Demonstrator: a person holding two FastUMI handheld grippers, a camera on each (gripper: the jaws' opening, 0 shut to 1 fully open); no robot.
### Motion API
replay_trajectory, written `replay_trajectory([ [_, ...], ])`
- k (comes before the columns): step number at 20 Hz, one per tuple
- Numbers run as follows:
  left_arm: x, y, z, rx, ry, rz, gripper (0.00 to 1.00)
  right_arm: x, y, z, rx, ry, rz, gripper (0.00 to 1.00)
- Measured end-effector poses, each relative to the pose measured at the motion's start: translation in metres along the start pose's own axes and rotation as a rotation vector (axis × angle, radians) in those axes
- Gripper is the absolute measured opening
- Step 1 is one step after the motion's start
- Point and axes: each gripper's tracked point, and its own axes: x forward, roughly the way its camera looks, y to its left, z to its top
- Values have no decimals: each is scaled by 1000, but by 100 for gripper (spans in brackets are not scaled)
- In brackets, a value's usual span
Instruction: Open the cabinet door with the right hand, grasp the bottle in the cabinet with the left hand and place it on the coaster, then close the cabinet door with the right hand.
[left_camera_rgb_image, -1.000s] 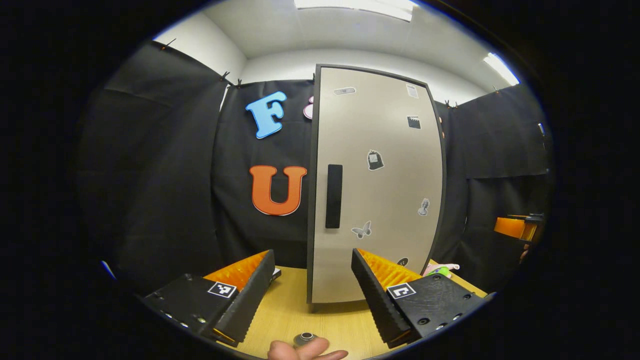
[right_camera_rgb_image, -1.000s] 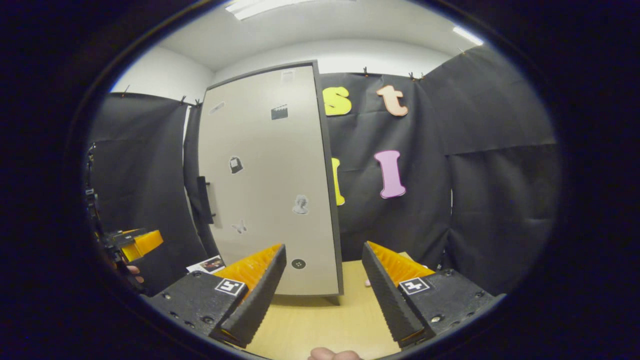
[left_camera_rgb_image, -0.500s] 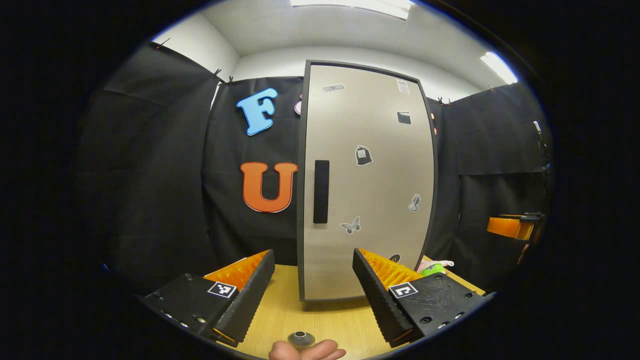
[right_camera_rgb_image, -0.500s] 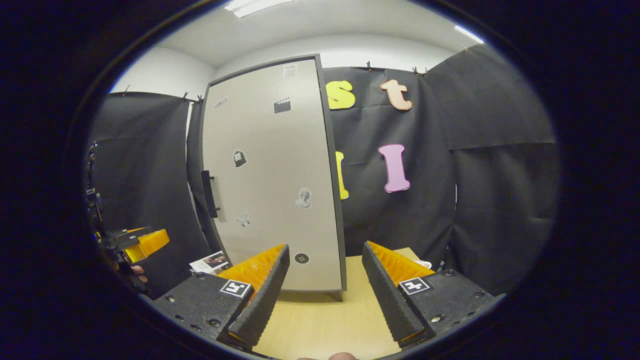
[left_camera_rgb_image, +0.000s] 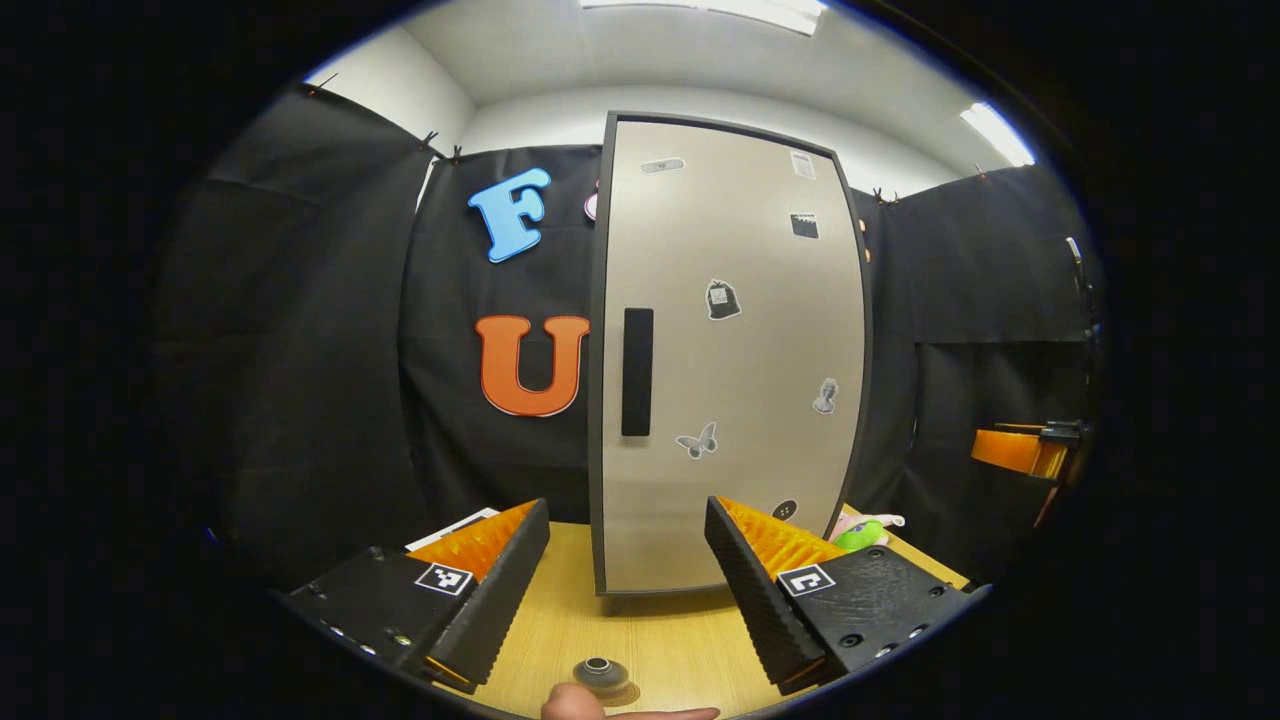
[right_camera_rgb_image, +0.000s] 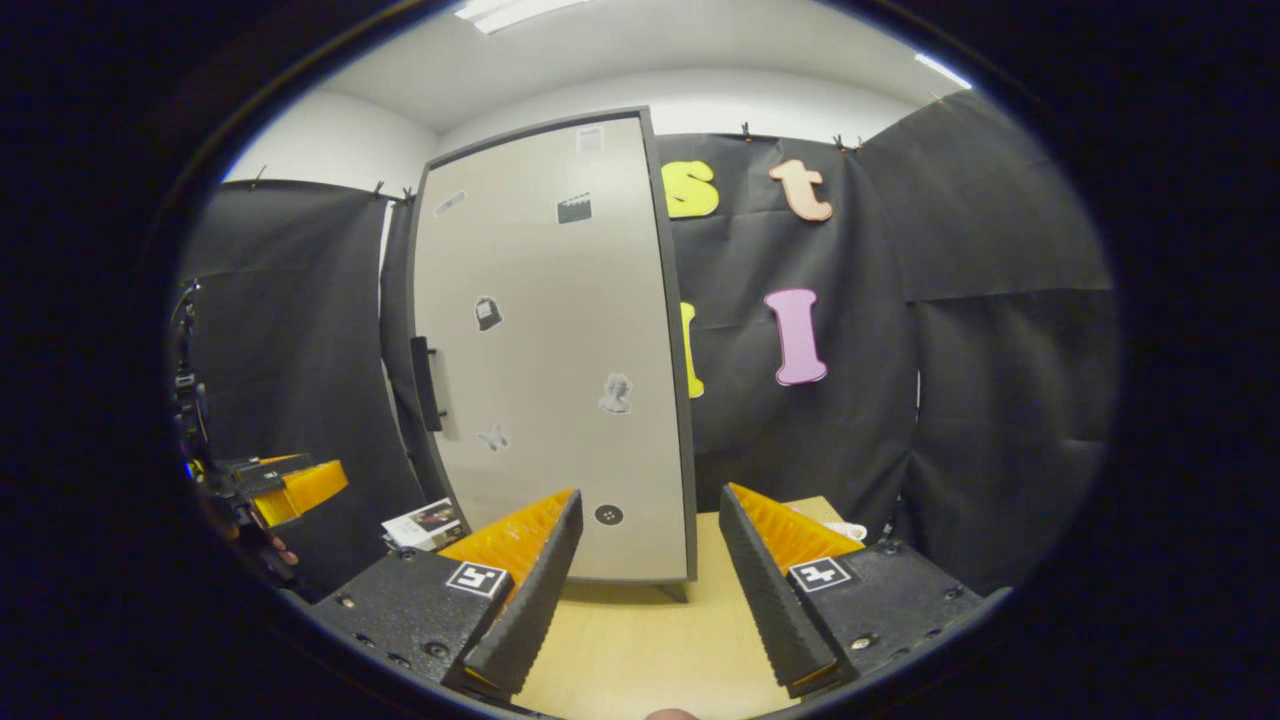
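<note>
Left gripper view: the left gripper (left_camera_rgb_image: 627, 580) was held above the wooden tabletop (left_camera_rgb_image: 660, 630) with its jaws spread wide and nothing between them. A tall cabinet (left_camera_rgb_image: 725, 350) stood upright toward the tabletop's far edge, its door shut, a dark vertical handle (left_camera_rgb_image: 637, 372) near the door's left edge and small stickers scattered over the panel. A round coaster (left_camera_rgb_image: 601, 676) with a raised centre lay at the tabletop's near edge, a fingertip (left_camera_rgb_image: 575, 706) just beside it. A green and pink toy (left_camera_rgb_image: 866, 530) lay past the cabinet's right side; a printed card (left_camera_rgb_image: 455, 527) lay at the far left edge. The right gripper (left_camera_rgb_image: 1020, 450) showed far right, off the tabletop. Right gripper view: the right gripper (right_camera_rgb_image: 650, 580) also stood wide and empty above the tabletop (right_camera_rgb_image: 650, 650), facing the cabinet (right_camera_rgb_image: 555, 350) at its closed door, the handle (right_camera_rgb_image: 425, 384) seen edge-on at the door's left. The card (right_camera_rgb_image: 425, 522) lay left of the cabinet; the left gripper (right_camera_rgb_image: 285, 485) showed far left. The bottle was hidden; its place could not be told.
</note>
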Motion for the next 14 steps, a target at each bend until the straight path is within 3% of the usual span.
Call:
replay_trajectory([
  [1, -1, 0, -1, 5, 0, -1, 95, 0, 2, -1, -9, 1, 2, 87],
  [2, -2, 0, 0, 8, -3, -3, 95, -3, 2, 0, -18, -1, -1, 73],
  [3, -3, 0, 1, 10, -6, -4, 95, -5, 3, 1, -21, -10, -2, 74],
  [4, -5, 0, 3, 10, -9, -4, 94, -6, 2, 2, -20, -16, -8, 66],
  [6, -10, 0, 6, 5, -12, -7, 94, -6, 3, -1, -7, -13, -9, 78],
  [9, -16, 0, 8, 2, -9, -14, 95, -12, 4, 0, 21, -6, -21, 87],
  [14, -31, 7, 19, 39, -49, -23, 94, -18, 13, 1, 32, -4, -24, 92],
])
